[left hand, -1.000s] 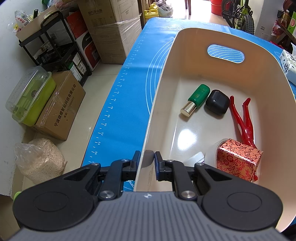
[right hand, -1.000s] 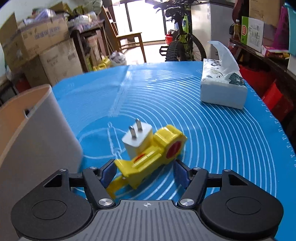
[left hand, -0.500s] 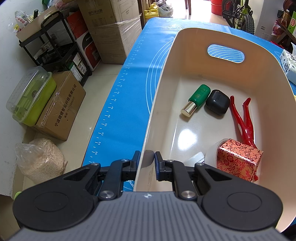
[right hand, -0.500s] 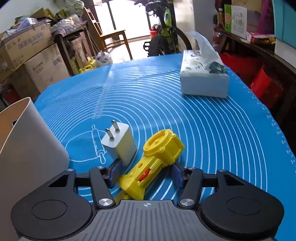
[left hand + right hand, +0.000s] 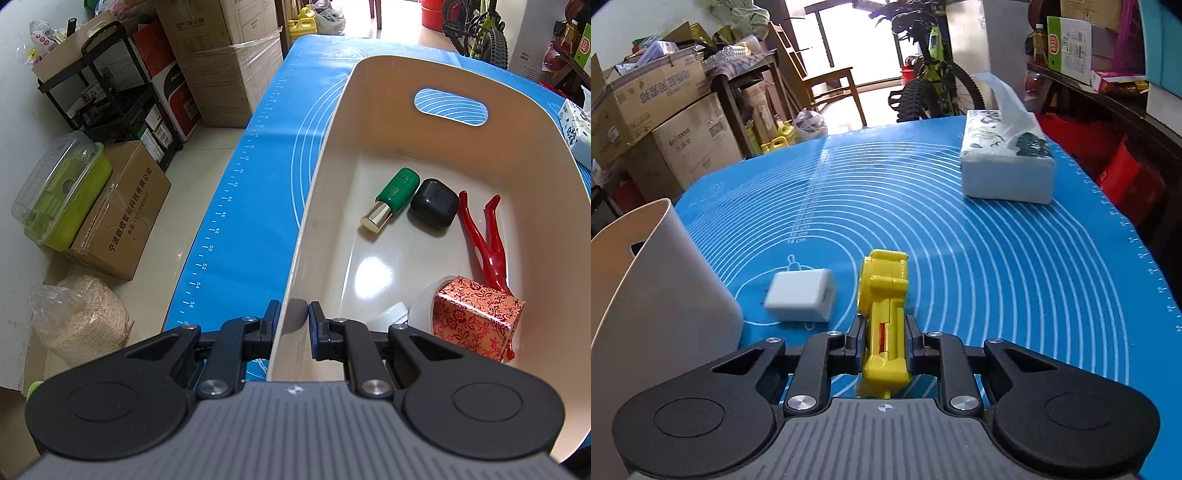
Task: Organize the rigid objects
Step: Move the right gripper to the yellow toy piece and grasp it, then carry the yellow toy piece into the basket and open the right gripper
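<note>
My left gripper (image 5: 291, 325) is shut on the near rim of a cream bin (image 5: 321, 177). Inside the bin lie a green bottle (image 5: 395, 195), a black case (image 5: 434, 208), a red plastic clip (image 5: 487, 243), a red patterned box (image 5: 476, 317) and a white item partly hidden under it. My right gripper (image 5: 885, 339) is shut on a yellow toy (image 5: 884, 291) and holds it just above the blue mat (image 5: 997, 266). A white plug adapter (image 5: 801, 295) lies on its side on the mat left of the toy, near the bin's outer wall (image 5: 657, 295).
A tissue box (image 5: 1008, 166) stands on the mat at the far right. Cardboard boxes (image 5: 122, 210), a black rack and a bag of grain (image 5: 81, 317) are on the floor left of the table. A bicycle (image 5: 931, 77) and a wooden chair stand beyond the table.
My right gripper has closed on the yellow toy and turned it in line with the fingers. The white adapter has tipped onto its side. The left gripper and bin have not moved.
</note>
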### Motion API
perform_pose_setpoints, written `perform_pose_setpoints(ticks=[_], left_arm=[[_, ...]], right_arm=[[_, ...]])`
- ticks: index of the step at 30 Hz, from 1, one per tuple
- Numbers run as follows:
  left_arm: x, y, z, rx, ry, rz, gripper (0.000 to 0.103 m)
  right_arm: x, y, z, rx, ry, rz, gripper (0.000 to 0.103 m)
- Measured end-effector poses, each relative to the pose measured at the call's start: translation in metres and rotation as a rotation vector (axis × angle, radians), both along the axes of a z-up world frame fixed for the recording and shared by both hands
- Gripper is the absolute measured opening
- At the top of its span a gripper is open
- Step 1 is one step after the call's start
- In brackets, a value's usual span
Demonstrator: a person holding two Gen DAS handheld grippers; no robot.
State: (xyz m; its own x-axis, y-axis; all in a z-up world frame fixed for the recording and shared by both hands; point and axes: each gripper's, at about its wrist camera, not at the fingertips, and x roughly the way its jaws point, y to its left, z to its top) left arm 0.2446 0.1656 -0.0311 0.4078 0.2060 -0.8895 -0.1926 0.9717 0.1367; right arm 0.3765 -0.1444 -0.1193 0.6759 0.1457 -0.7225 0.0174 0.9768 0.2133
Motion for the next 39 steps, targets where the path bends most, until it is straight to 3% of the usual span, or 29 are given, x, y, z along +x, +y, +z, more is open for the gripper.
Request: perform_pose_setpoints(ticks=[5,19,26,39], left_arm=[[0.0,0.001,0.0,0.001,0.0,0.0,0.018],[0.0,0.0,0.0,0.001,0.0,0.0,0.018],[0.0,0.001,0.0,0.002,0.001,0.0,0.018],[0.0,0.0,0.0,0.002,0.0,-0.001,0.018]], right_arm=[[-0.004,-0.007,0.012,0.028,-0.022,-0.023,0.03],[-0.036,0.006,0.092,0.169,-0.246,0.048,0.03],[-0.049,0.042,0.107,0.201,-0.273,0.198,0.03],[-0.083,0.129,0.087,0.132,-0.165,0.569,0.03]])
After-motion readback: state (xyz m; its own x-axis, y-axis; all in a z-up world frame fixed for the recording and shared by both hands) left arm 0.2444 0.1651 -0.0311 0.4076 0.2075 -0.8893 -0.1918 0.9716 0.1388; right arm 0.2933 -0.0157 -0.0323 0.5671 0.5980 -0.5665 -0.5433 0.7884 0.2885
